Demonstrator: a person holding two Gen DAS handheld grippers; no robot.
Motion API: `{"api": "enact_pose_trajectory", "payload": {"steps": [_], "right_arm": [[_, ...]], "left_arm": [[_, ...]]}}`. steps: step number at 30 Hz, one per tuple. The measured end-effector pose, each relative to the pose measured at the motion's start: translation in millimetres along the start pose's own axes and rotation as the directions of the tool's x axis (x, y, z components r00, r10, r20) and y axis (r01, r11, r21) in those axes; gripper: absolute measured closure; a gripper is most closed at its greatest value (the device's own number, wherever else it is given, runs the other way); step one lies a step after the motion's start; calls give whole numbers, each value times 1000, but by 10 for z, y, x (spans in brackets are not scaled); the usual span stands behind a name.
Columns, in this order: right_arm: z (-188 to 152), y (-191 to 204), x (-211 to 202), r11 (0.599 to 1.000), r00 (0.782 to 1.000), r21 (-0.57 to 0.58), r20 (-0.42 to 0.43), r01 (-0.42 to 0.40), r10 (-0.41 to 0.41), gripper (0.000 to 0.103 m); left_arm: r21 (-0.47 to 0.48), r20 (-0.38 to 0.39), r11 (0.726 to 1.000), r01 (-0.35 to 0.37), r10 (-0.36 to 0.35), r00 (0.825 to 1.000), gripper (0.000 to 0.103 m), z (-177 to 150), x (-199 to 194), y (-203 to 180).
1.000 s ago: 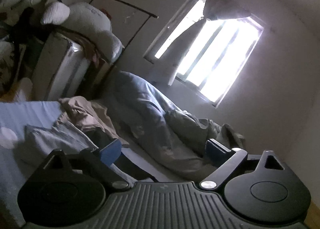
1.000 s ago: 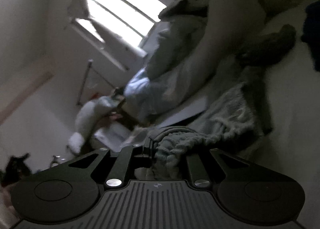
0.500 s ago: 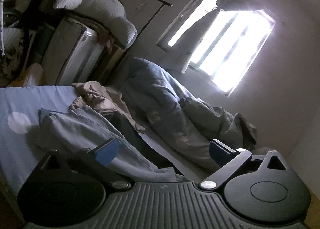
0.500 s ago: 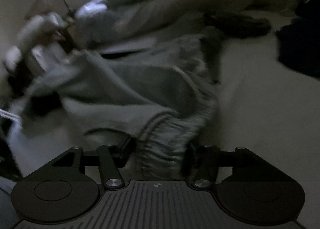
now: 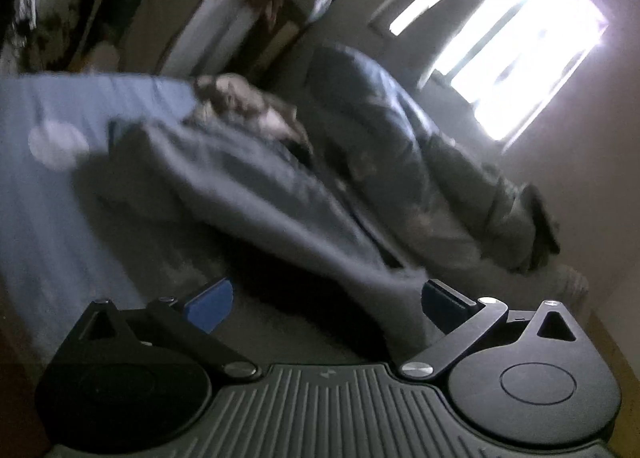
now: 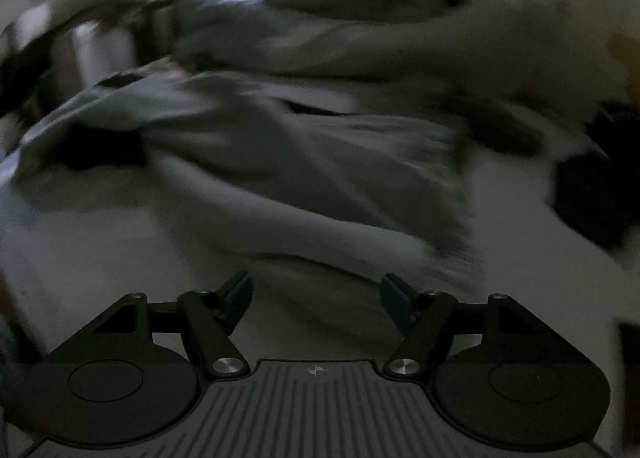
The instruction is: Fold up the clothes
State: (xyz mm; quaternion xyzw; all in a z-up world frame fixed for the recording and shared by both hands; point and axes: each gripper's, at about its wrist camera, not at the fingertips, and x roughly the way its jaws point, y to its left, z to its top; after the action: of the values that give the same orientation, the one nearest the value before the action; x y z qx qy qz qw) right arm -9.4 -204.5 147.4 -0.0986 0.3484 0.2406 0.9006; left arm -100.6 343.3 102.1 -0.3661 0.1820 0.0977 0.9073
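The left gripper (image 5: 326, 300) has its blue-padded fingers (image 5: 210, 304) spread wide with nothing clamped. The grey garment (image 5: 248, 186) lies spread on the bed (image 5: 36, 194), reaching from the middle of the mattress down toward the gripper; its near end passes close by the inner side of the right-hand finger, but blur hides whether they touch.

The right gripper (image 6: 316, 298) is also parted and empty. Here the garment (image 6: 280, 170) lies just beyond the fingertips, its ribbed hem (image 6: 456, 226) toward the right, with bare sheet between the fingers.

Only the left view shows the bright window (image 5: 516, 58), the blue sheet with a pale round spot (image 5: 58, 144), a tan cloth (image 5: 244, 106) by the far edge of the bed, and the heaped duvet (image 5: 400, 162) along the wall side. Only the right view shows a dark cloth (image 6: 588, 198) at the bed's right edge.

No writing is readable; both views are smeared.
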Motion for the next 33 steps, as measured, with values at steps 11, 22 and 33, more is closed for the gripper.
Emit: {"api": "enact_pose_trajectory", "payload": {"steps": [11,22,33], "right_arm": [[627,1356,754,938,997,-343,40,-48,66,18],[731,1570,1594,897,1000,-442,-12,11,-18,53],[501,1629,1465,823,998,-567,60,22,14,96]], "left_arm": [[-148,-7,989,-23,22,1000,0,77,740,489],[-248,-25,968,35,-43,999,41,254,1258,674],[-211,51,976,54,-44,998,85,586,1186,481]]}}
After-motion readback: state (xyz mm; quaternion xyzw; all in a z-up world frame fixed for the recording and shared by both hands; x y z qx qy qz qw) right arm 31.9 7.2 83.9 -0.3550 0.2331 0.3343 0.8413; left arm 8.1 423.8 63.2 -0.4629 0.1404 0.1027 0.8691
